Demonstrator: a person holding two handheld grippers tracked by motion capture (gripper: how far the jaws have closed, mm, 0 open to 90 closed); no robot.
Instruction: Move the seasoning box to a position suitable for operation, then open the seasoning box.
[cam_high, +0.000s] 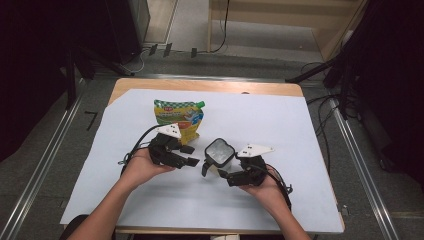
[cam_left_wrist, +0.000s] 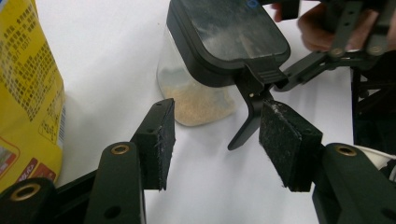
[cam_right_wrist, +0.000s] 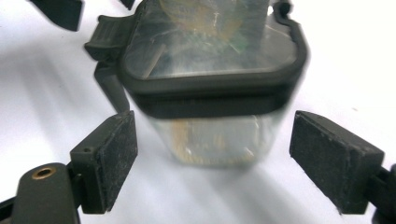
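Your clear plastic canister with the black clip lid (cam_high: 219, 153) stays lidded, its side latch hanging loose, while your left gripper (cam_high: 191, 156) and right gripper (cam_high: 226, 173) both stand open beside it, gripping nothing.

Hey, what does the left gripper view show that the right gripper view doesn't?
Left gripper view: the yellow bag at the left edge, and the person's other hand with its gripper reaching in beside the jar's lid. The left gripper is open, its fingers apart with nothing between them.

Right gripper view: the right gripper open, with the jar standing close between its fingers and no pad pressing it.

Both: the clear jar with the dark clip lid, some tan powder inside, and the white table cover.
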